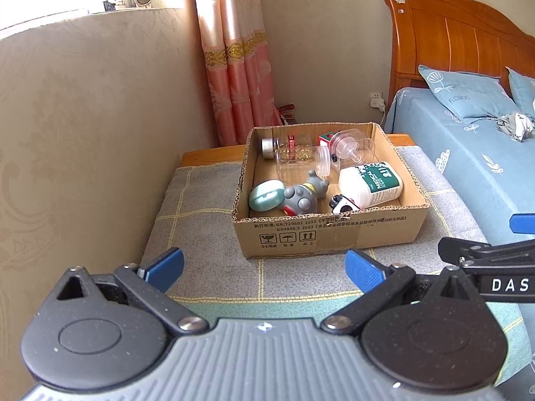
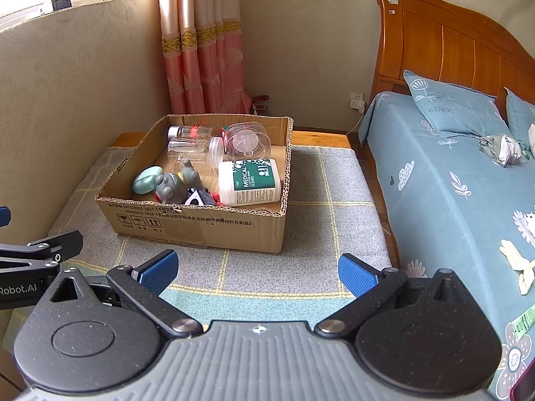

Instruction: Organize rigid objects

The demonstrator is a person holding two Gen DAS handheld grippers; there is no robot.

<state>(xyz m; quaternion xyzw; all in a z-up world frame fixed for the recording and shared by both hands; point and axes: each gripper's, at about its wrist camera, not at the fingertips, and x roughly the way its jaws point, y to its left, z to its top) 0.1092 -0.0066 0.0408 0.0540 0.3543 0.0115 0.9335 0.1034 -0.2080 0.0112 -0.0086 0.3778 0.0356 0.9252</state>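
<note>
An open cardboard box (image 1: 321,234) (image 2: 200,230) sits on a grey checked mat. Inside lie a white medical cotton bottle (image 1: 371,182) (image 2: 249,182), a grey toy figure (image 1: 306,193) (image 2: 175,183), a teal oval case (image 1: 265,195) (image 2: 147,179), clear jars (image 1: 297,157) (image 2: 190,148), a clear round container (image 1: 351,147) (image 2: 245,140) and a small black-and-white item (image 1: 344,204) (image 2: 197,198). My left gripper (image 1: 264,269) is open and empty, in front of the box. My right gripper (image 2: 257,269) is open and empty, also in front of the box.
The mat (image 1: 207,234) (image 2: 334,210) covers a low wooden platform beside a wall (image 1: 83,133). A bed (image 1: 485,167) (image 2: 451,183) with blue bedding and a wooden headboard stands to the right. A pink curtain (image 1: 240,77) (image 2: 204,50) hangs behind the box.
</note>
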